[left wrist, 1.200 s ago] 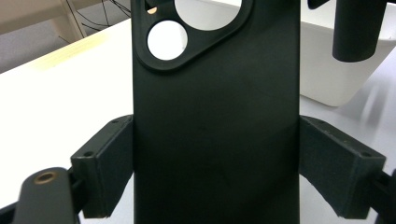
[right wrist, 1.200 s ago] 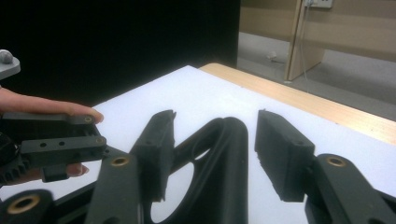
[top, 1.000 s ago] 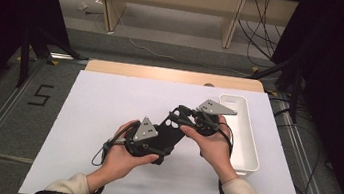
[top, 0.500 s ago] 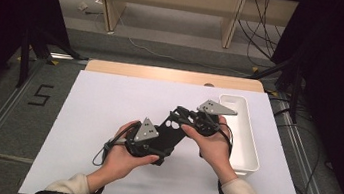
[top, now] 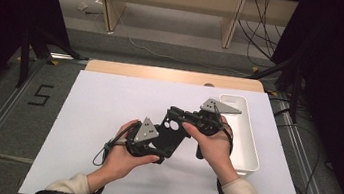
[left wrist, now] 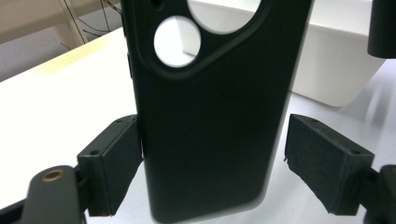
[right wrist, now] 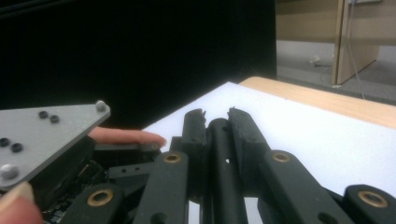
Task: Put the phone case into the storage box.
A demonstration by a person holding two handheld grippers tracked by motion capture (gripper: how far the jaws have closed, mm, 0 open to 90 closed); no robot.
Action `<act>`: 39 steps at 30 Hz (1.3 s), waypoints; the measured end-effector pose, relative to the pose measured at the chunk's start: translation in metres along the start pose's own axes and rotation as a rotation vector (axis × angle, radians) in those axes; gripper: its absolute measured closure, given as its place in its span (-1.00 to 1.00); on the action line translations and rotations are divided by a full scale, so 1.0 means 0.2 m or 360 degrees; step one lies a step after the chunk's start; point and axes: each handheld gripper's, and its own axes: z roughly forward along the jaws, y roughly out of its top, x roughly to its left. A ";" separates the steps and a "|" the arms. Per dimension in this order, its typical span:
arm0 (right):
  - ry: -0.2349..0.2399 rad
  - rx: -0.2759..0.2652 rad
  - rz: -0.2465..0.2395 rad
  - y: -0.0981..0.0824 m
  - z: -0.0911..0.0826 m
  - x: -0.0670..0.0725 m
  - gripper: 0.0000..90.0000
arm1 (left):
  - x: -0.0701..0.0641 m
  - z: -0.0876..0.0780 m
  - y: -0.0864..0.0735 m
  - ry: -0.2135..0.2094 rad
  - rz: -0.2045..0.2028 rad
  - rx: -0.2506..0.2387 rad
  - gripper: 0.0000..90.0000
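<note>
My right hand-held gripper [right wrist: 217,116] has just clamped onto the phone case [left wrist: 210,112] edge; left hand-held gripper [left wrist: 212,172] jaws stand apart around it; I'd keep the right pinch firm near the desk [top: 109,99] middle.

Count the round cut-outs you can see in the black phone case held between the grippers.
2. In the left gripper view, one small round hole sits near the upper left of the phone case, and a larger one lies right of it, cut by the picture's top edge; more may be hidden.

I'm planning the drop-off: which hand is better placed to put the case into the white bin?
Right, probably. The right gripper has just closed its fingers on the case edge, and it is nearer the bin. The left gripper is open around the case.
</note>
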 end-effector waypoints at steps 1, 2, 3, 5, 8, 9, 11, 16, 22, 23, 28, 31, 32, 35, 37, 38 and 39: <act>-0.0006 0.0010 -0.0033 0.01 0.00 0.01 0.74 | 0.00 0.00 0.00 -0.0012 -0.0008 0.0001 -0.57; -0.0013 0.0023 -0.0063 0.01 0.00 0.01 0.74 | 0.01 -0.01 0.00 -0.0034 -0.0016 -0.0013 -0.57; 0.0002 0.0043 -0.0081 0.02 -0.01 0.01 0.74 | 0.01 -0.01 0.00 -0.0034 -0.0012 -0.0019 -0.56; 0.0033 0.0065 -0.0094 0.02 -0.01 0.02 0.74 | 0.03 -0.02 0.00 -0.0046 -0.0001 -0.0032 -0.56; 0.0057 0.0105 -0.0146 0.03 -0.01 0.02 0.74 | 0.05 -0.03 0.00 -0.0060 -0.0003 -0.0058 -0.51; 0.0076 0.0109 -0.0152 0.03 -0.02 0.01 0.74 | 0.06 -0.03 -0.01 -0.0065 -0.0007 -0.0066 -0.49; 0.0098 0.0131 -0.0165 0.04 -0.02 0.01 0.74 | 0.07 -0.04 -0.01 -0.0065 -0.0011 -0.0080 -0.47; 0.0149 0.0190 -0.0212 0.04 -0.04 -0.01 0.73 | 0.10 -0.05 -0.02 -0.0096 -0.0039 -0.0096 -0.47; 0.0238 0.0257 -0.0286 0.07 -0.08 -0.03 0.73 | 0.11 -0.07 -0.03 -0.0145 -0.0035 -0.0119 -0.47; 0.0254 0.0273 -0.0300 0.07 -0.09 -0.04 0.73 | 0.11 -0.08 -0.03 -0.0150 -0.0035 -0.0123 -0.47; 0.0311 0.0333 -0.0355 0.09 -0.13 -0.04 0.73 | 0.11 -0.09 -0.04 -0.0161 -0.0014 -0.0121 -0.47; 0.0338 0.0360 -0.0372 0.10 -0.15 -0.05 0.73 | 0.10 -0.09 -0.05 -0.0172 -0.0007 -0.0113 -0.48; 0.0343 0.0369 -0.0375 0.10 -0.16 -0.06 0.73 | 0.10 -0.09 -0.05 -0.0176 -0.0006 -0.0110 -0.48; 0.0356 0.0392 -0.0382 0.10 -0.17 -0.07 0.73 | 0.09 -0.09 -0.05 -0.0182 0.0006 -0.0107 -0.49; 0.0363 0.0398 -0.0390 0.11 -0.18 -0.07 0.73 | 0.09 -0.09 -0.05 -0.0188 0.0005 -0.0110 -0.49; 0.0366 0.0398 -0.0394 0.11 -0.18 -0.08 0.73 | 0.09 -0.09 -0.05 -0.0192 0.0003 -0.0110 -0.49; 0.0373 0.0403 -0.0393 0.11 -0.19 -0.08 0.73 | 0.09 -0.09 -0.05 -0.0193 0.0004 -0.0109 -0.48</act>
